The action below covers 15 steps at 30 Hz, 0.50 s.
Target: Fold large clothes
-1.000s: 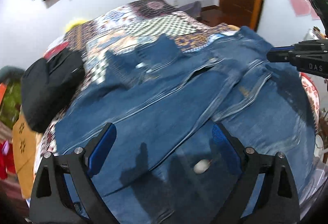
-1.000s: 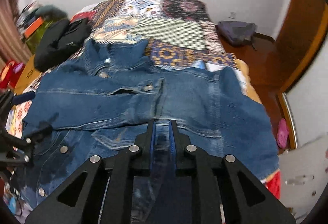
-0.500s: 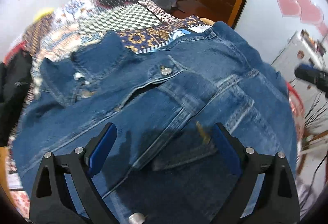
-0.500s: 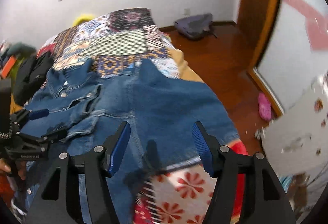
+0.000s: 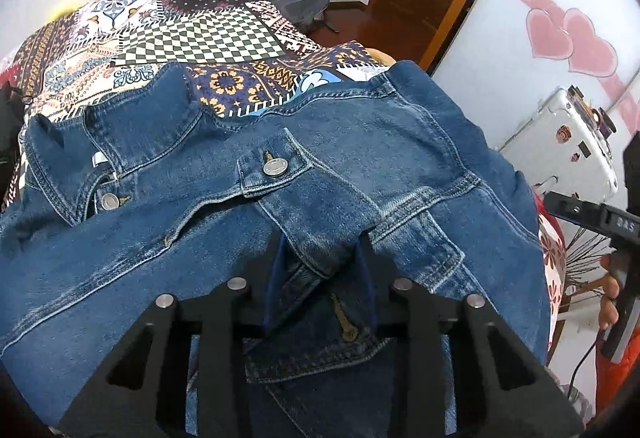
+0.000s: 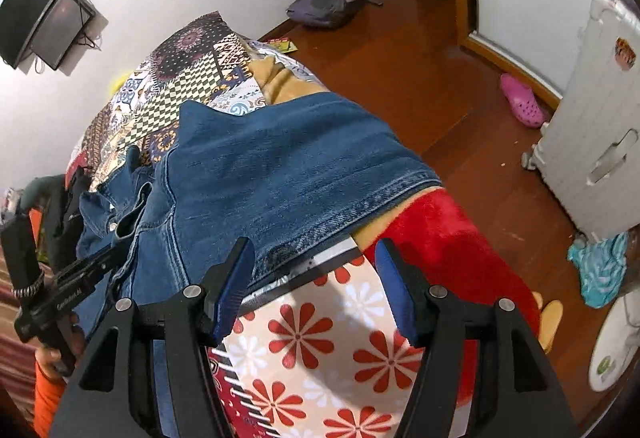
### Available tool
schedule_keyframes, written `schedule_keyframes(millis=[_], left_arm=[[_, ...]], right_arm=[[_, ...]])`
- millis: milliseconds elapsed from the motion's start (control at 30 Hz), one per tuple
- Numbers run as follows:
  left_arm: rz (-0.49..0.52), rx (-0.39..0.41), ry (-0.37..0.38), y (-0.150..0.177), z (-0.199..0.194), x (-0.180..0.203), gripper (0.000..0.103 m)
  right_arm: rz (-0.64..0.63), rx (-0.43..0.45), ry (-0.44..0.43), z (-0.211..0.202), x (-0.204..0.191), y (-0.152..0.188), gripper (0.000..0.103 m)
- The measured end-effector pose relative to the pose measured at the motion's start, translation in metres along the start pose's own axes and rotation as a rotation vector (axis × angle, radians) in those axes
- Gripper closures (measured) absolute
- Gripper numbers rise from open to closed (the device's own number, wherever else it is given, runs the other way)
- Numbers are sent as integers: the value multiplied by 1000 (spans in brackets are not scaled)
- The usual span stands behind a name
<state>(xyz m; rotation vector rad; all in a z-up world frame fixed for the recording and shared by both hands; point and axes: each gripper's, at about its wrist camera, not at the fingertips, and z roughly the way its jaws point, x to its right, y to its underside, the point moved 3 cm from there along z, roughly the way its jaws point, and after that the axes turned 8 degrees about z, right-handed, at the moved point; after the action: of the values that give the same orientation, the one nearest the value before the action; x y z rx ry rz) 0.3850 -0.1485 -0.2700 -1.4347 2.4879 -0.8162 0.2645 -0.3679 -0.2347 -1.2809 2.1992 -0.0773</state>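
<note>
A blue denim jacket [image 5: 400, 141] lies spread front-up on a patchwork bed. My left gripper [image 5: 320, 266] is shut on a fold of the jacket's front placket near its chest pocket. In the right wrist view the jacket [image 6: 272, 165] hangs over the bed's right side, its hem edge just ahead of my right gripper [image 6: 316, 286], which is open and empty above a flowered blanket [image 6: 304, 342]. The left gripper [image 6: 72, 286] shows at that view's left edge. The right gripper [image 5: 600, 222] shows at the left wrist view's right edge.
A patchwork bedspread [image 5: 192, 37] covers the far bed. A red blanket [image 6: 432, 234] hangs at the bed's side. A white suitcase [image 6: 600, 141], a pink shoe [image 6: 522, 105] and a grey backpack [image 6: 328, 1] are on the wooden floor. Black clothes [image 6: 60, 213] lie at the left.
My left gripper moved in and shut on the jacket's front. My right gripper, shut one second ago, opened and swung to the jacket's right hem edge.
</note>
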Motion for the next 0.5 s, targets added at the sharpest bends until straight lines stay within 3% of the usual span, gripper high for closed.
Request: schedule_keyframes(millis=[133,300,433,500], left_arm=[[-4,9,0,-1,-8,2,77],[40,51,62,-6,-26,17,78],[76,-25,33,-1,-7,29,75],[55,-24,23,0,-5,29,73]], right_arm=[[53,-40,-39,12,9,-3,44],[154,-35,-98,15,25,-14,44],[176,-25,-81,24,24,-21,44],[162,-15,-66,28,21,-24,44]])
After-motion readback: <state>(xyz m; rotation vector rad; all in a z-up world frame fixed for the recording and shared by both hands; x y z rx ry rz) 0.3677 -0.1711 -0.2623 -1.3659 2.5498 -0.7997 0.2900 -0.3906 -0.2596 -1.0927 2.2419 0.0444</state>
